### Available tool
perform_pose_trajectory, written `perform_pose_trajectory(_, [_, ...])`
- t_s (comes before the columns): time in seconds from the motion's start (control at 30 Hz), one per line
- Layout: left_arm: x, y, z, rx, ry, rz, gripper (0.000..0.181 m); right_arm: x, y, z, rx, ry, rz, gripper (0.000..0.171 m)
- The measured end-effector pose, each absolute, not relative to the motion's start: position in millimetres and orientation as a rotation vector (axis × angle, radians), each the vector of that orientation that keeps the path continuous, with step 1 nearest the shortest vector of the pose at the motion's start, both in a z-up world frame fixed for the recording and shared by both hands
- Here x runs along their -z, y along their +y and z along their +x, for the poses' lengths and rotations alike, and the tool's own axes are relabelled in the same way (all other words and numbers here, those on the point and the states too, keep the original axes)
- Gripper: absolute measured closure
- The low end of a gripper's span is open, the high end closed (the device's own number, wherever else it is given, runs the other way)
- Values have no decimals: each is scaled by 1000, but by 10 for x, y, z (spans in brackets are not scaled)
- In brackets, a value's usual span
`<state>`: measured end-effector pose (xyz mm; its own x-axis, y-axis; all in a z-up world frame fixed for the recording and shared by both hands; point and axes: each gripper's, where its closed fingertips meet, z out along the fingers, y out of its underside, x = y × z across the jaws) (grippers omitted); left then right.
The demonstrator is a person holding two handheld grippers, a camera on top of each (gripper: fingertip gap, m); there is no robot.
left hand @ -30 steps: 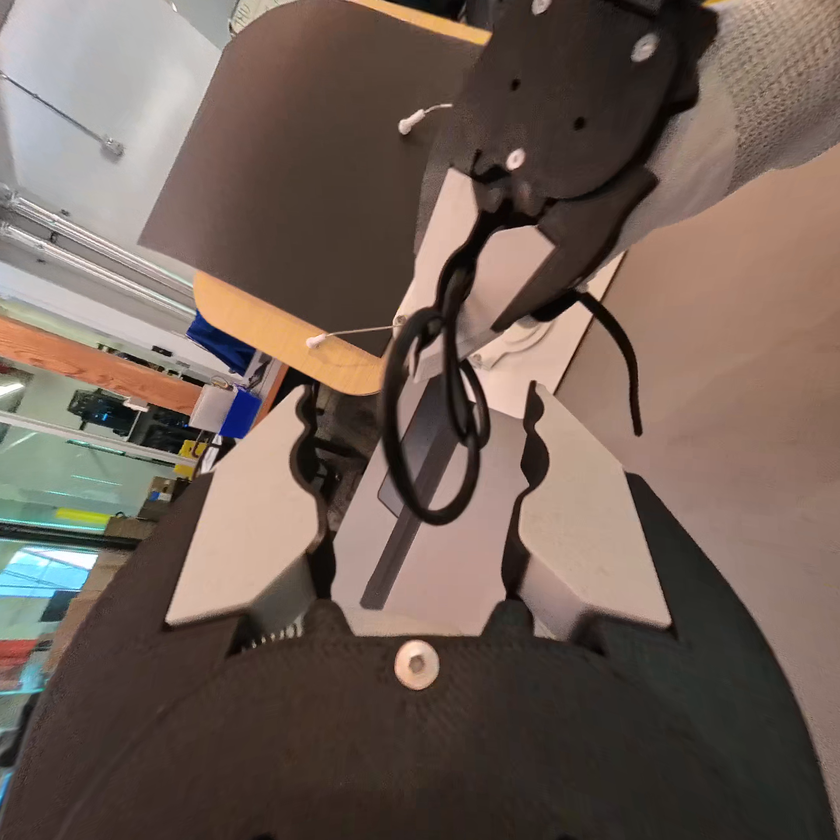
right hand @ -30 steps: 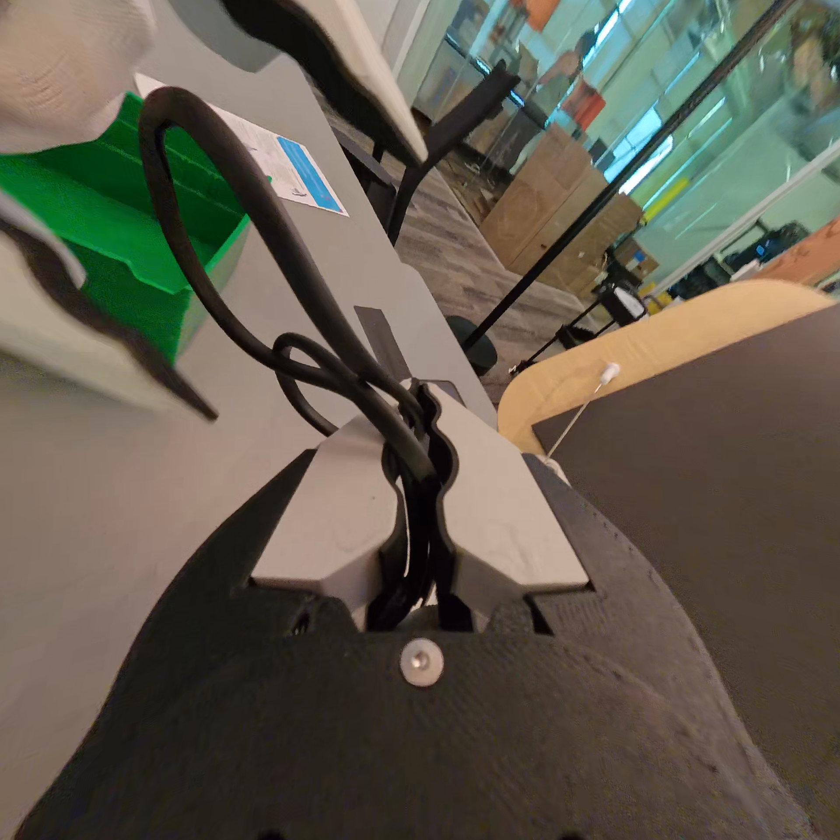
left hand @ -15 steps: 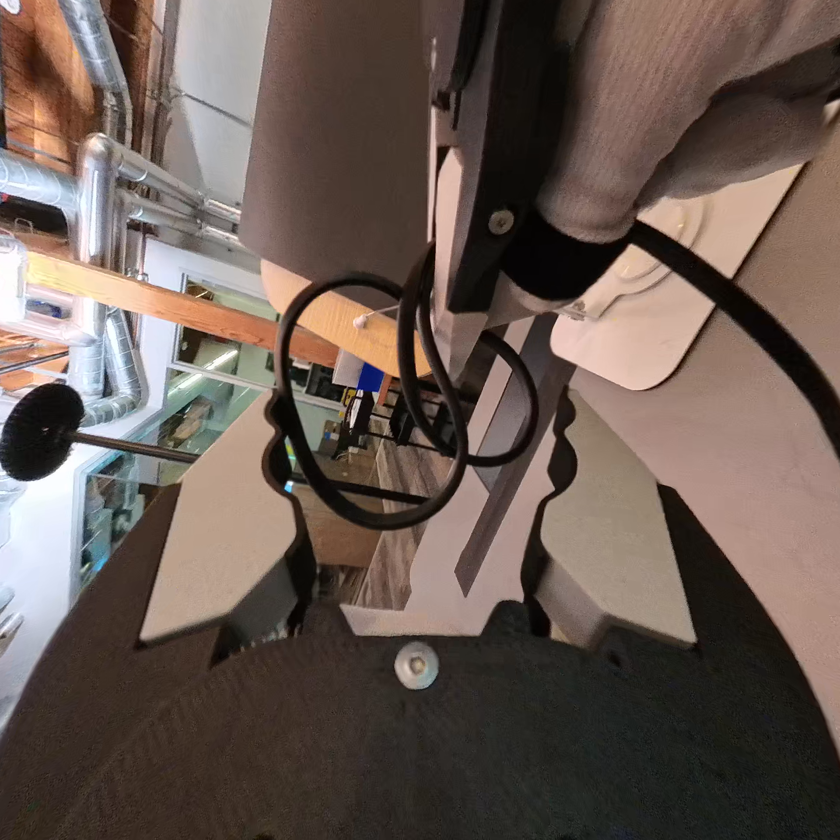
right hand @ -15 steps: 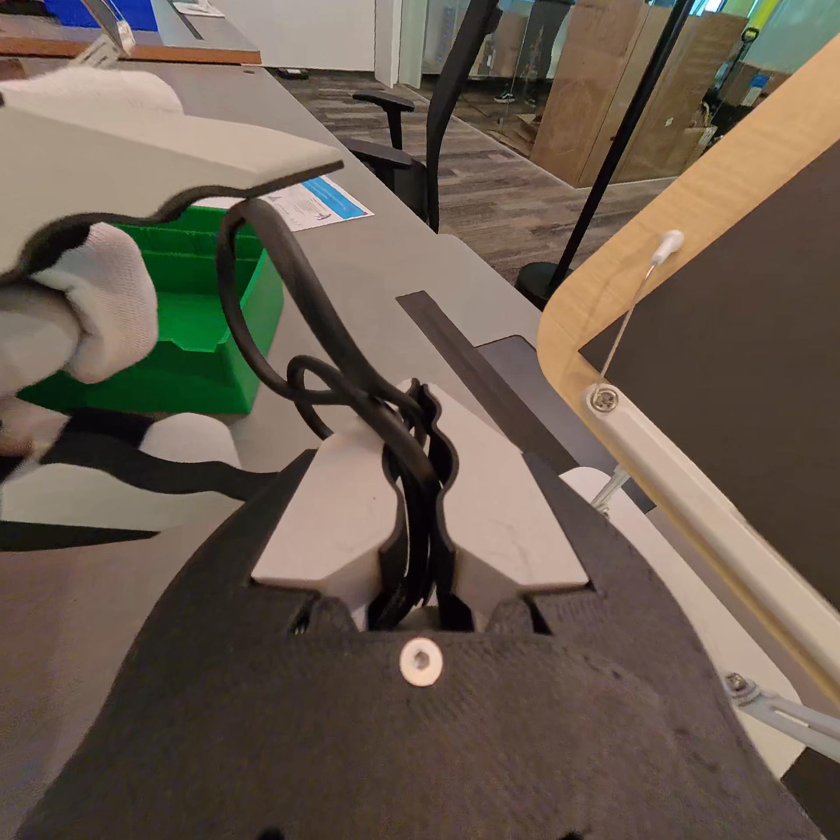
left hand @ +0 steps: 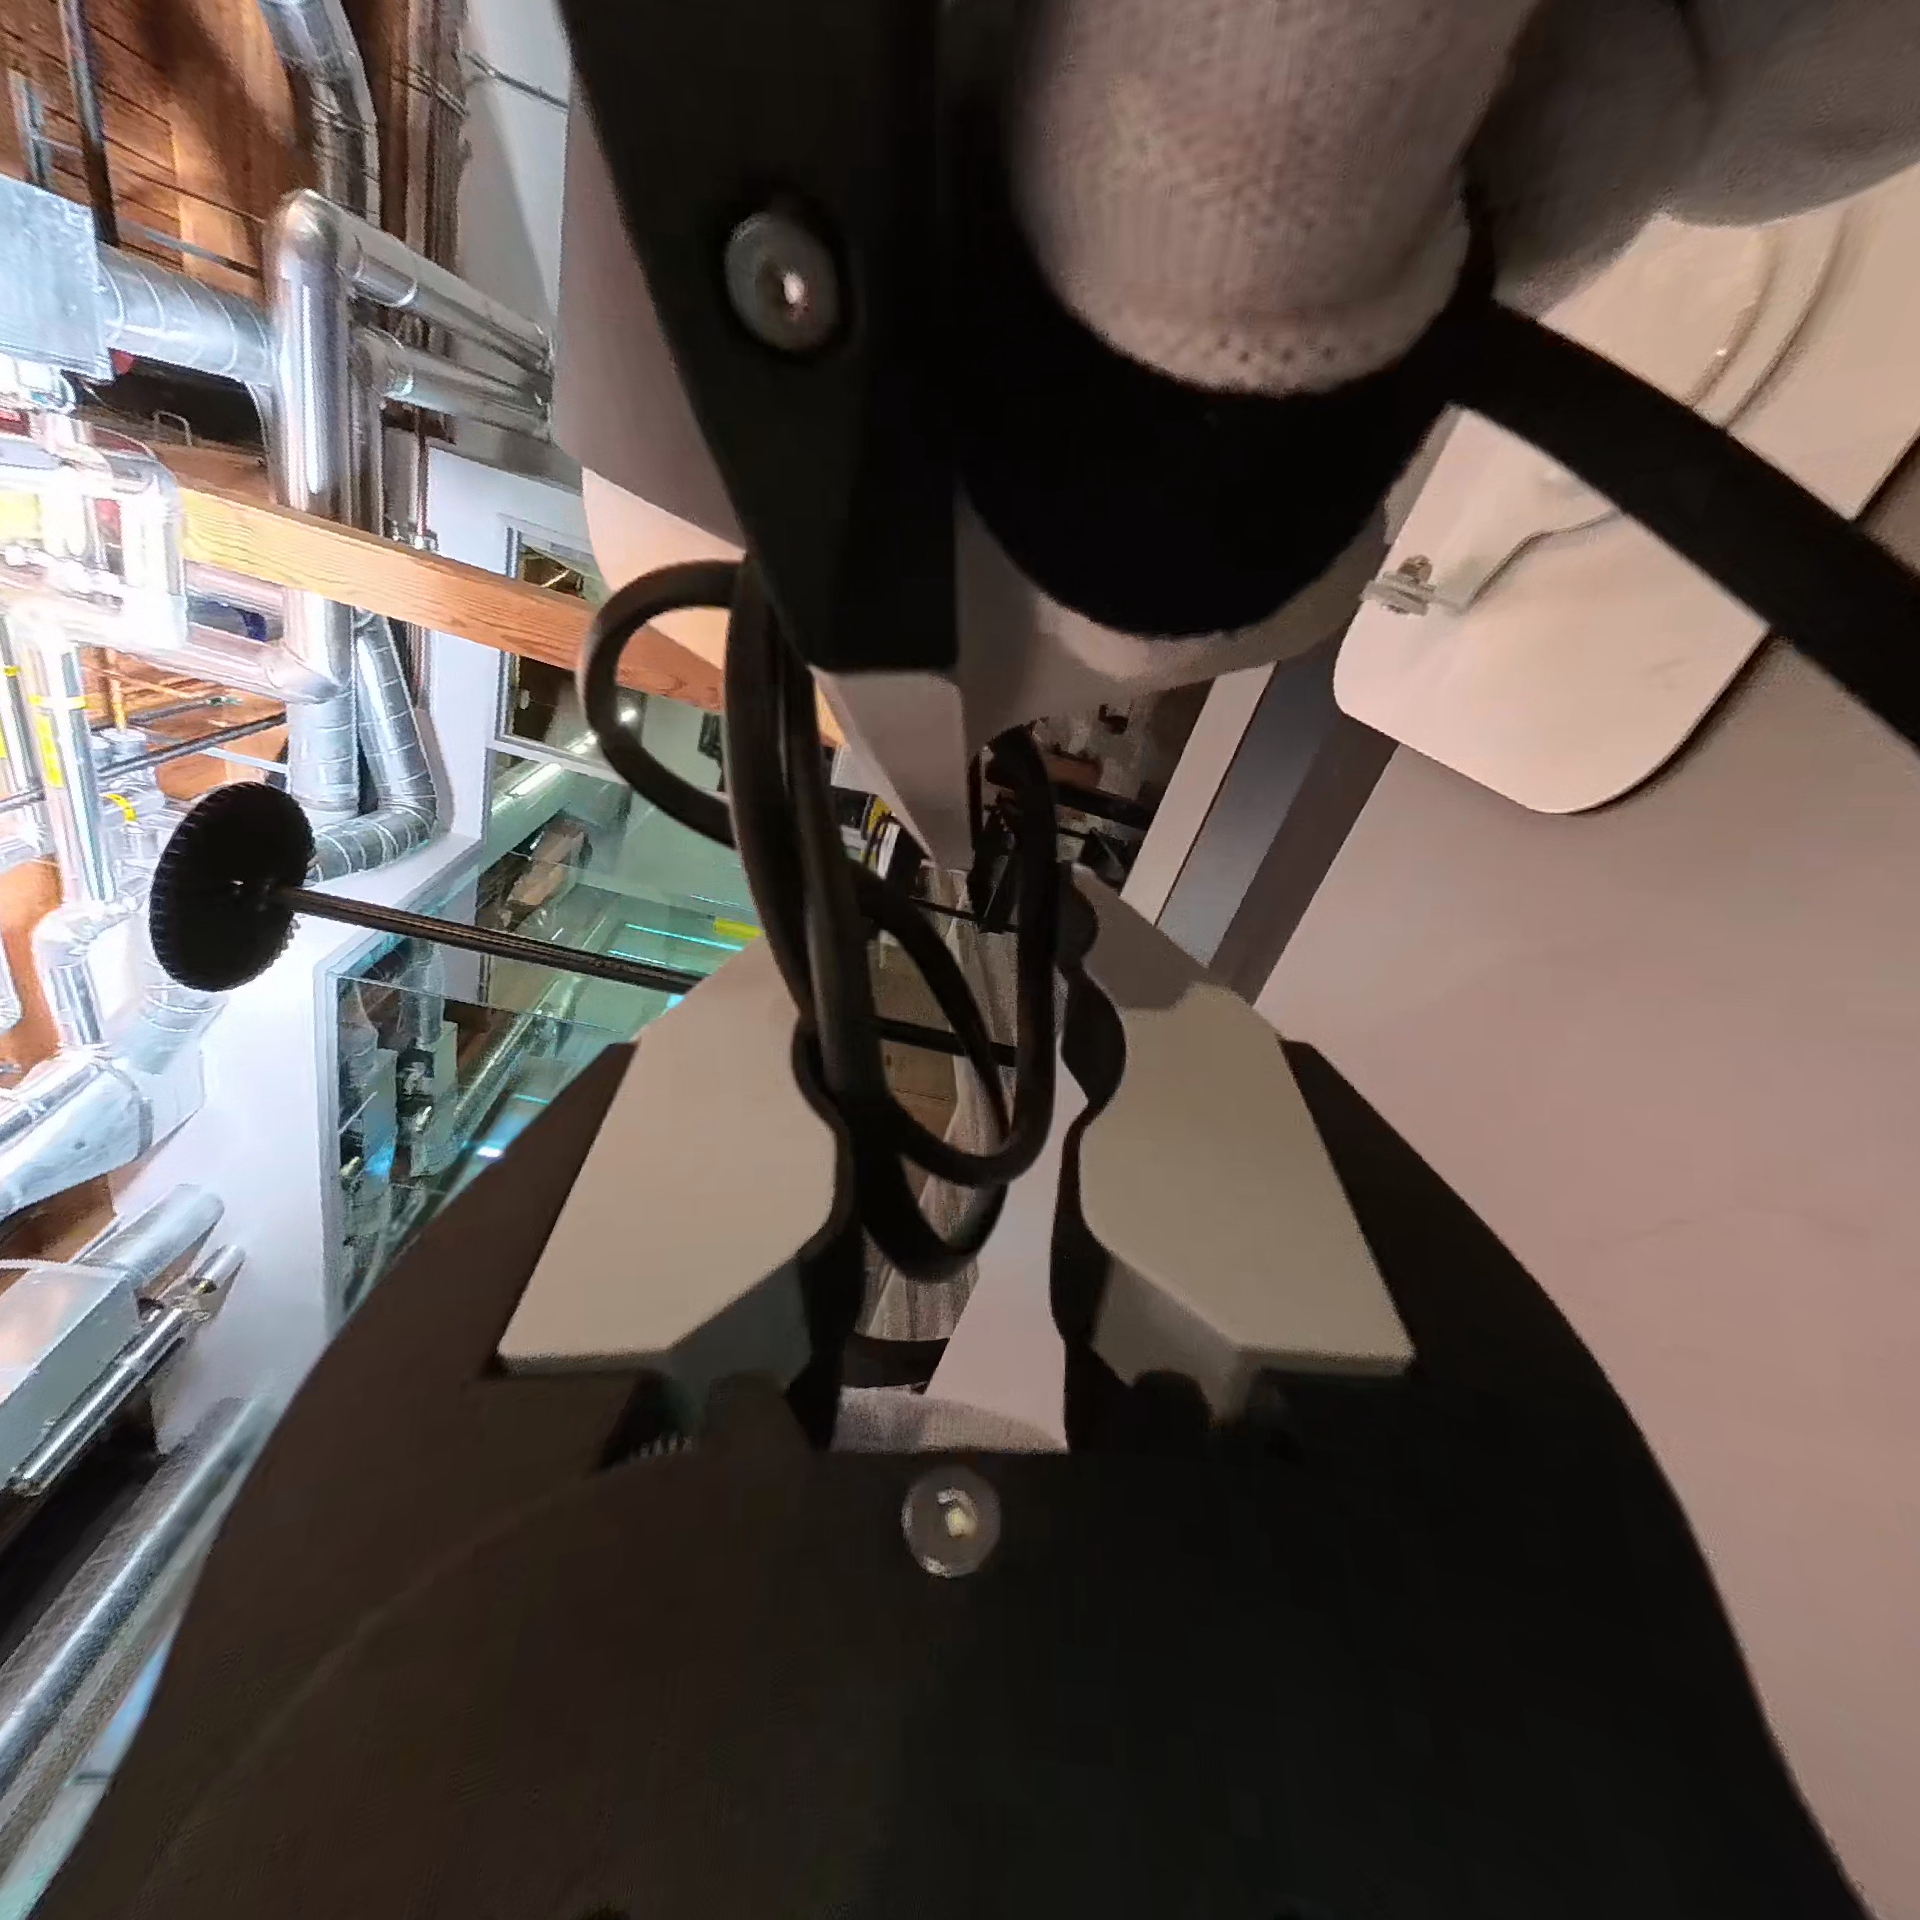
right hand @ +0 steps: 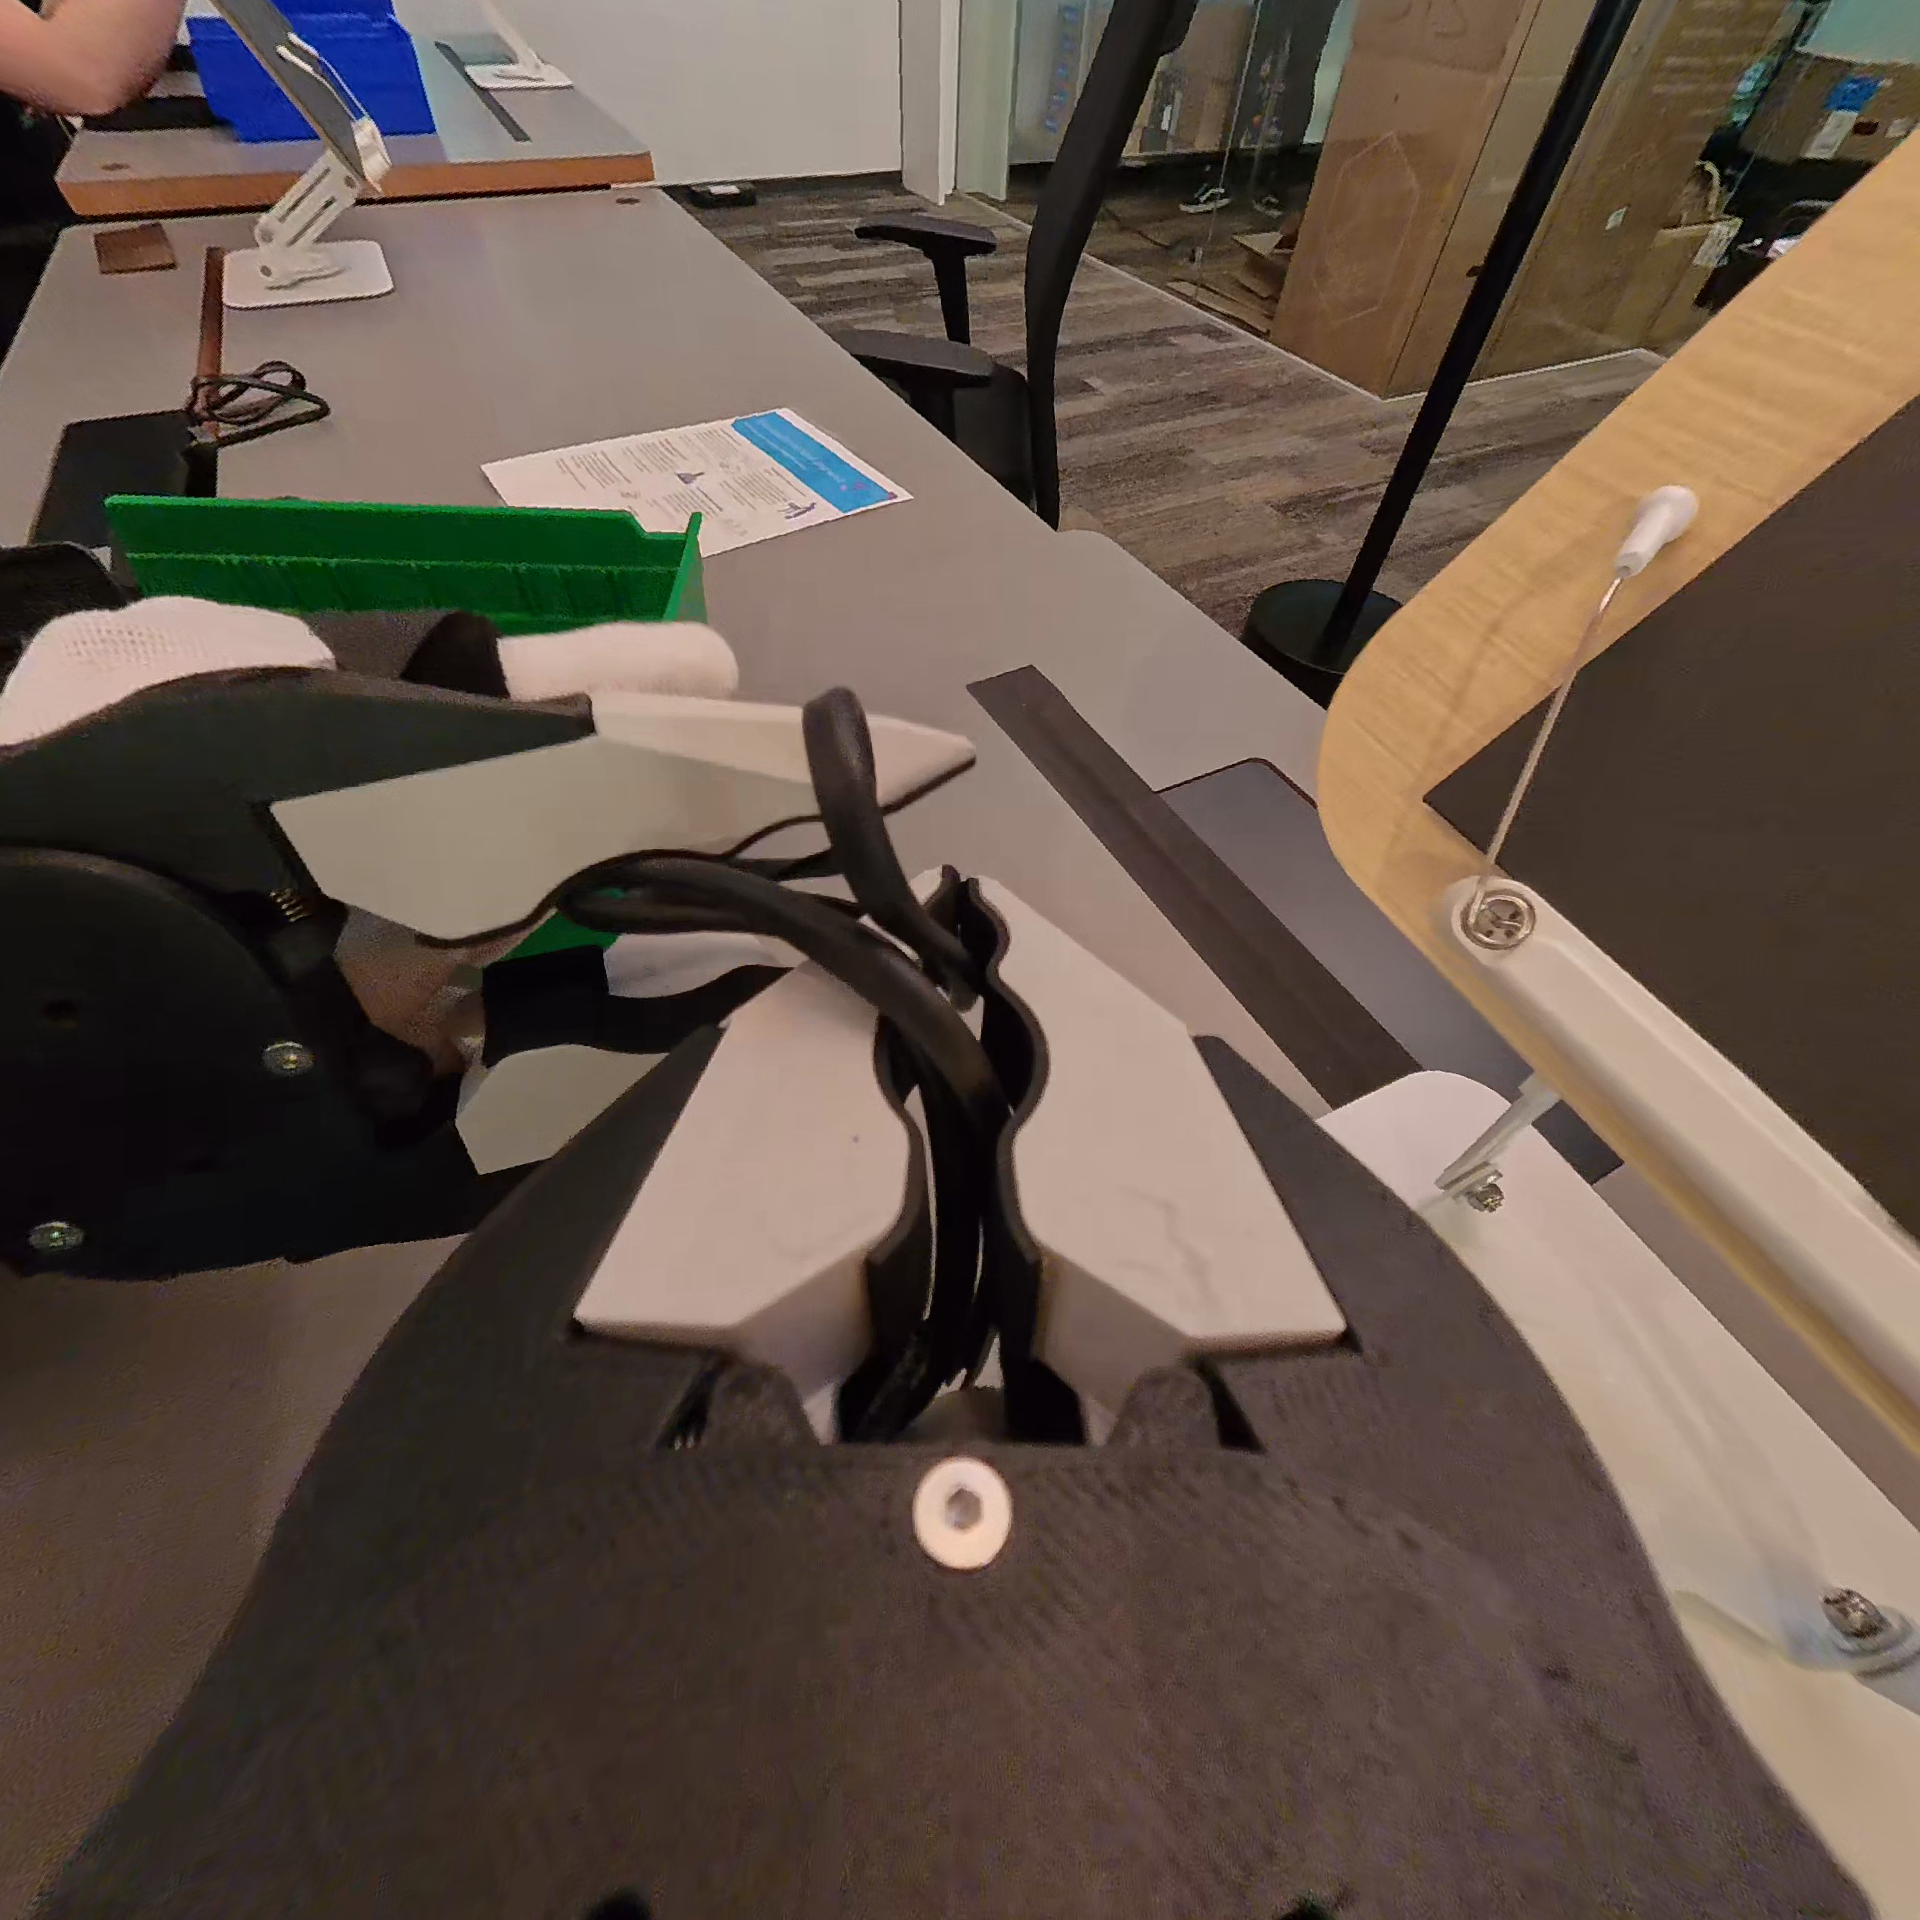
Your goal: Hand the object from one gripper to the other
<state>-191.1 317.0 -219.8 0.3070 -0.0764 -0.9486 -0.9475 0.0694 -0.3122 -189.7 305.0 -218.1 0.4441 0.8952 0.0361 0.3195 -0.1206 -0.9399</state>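
Cable coil (right hand: pixel 914 997): hanging in mid-air above the grey desk (right hand: pixel 623 312), forward of the green bin (right hand: pixel 416 571), not touching either. Being clenched firmly in the right gripper (right hand: pixel 961 935), with black loops spilling out past the fingertips. Being straddled by the left gripper (left hand: pixel 935 997), standing released with a clear gap, two loops lying between its fingers and one strand brushing the inner face of one finger.

Judging the step: receiving side positioned, grasp not yet made. Calling next for squeezing the left tongs on both loops, then loosening the right; risking a strand slipping free if loosened early.

Showing no brand anywhere; only a printed sheet (right hand: pixel 696 468) with a blue band, print too small to read.
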Motion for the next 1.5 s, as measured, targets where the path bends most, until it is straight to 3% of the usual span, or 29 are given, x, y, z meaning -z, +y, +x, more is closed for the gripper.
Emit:
perform_pose_trajectory(0.13, [2257, 3174, -1920, -866, 1065, -1366, 177, 2185, 3072, -1882, -693, -1058, -1676, 171])
perform_pose_trajectory(0.33, [2348, 3162, -1929, -777, 1102, -1441, 179, 2229, 3104, -1882, -637, -1079, -1670, 168])
perform_pose_trajectory(0.47, [2486, 3091, -1882, -440, 1138, -1588, 179, 2262, 3141, -1836, -569, -1135, -1655, 140])
perform_pose_trajectory(0.57, [2491, 2947, -1812, -134, 1167, -1653, 178, 2131, 3010, -1853, -620, -1215, -1551, 129])
perform_pose_trajectory(0.9, [1982, 2554, -1676, 520, 1070, -1566, 178, 1487, 2495, -1751, -1147, -1202, -1212, 88])
perform_pose_trajectory(1.03, [1855, 2473, -1666, 700, 1024, -1537, 179, 1306, 2410, -1632, -1288, -1150, -1089, 82])
perform_pose_trajectory(1.13, [1828, 2405, -1653, 818, 1025, -1519, 179, 1357, 2433, -1599, -1374, -1133, -1075, 92])
perform_pose_trajectory(1.27, [1782, 2220, -1620, 972, 1082, -1465, 179, 1626, 2283, -1731, -1298, -1284, -1026, 83])
perform_pose_trajectory(1.5, [1842, 1688, -1547, 1237, 1323, -1367, 179, 1539, 1730, -1780, -1413, -1422, -804, 80])
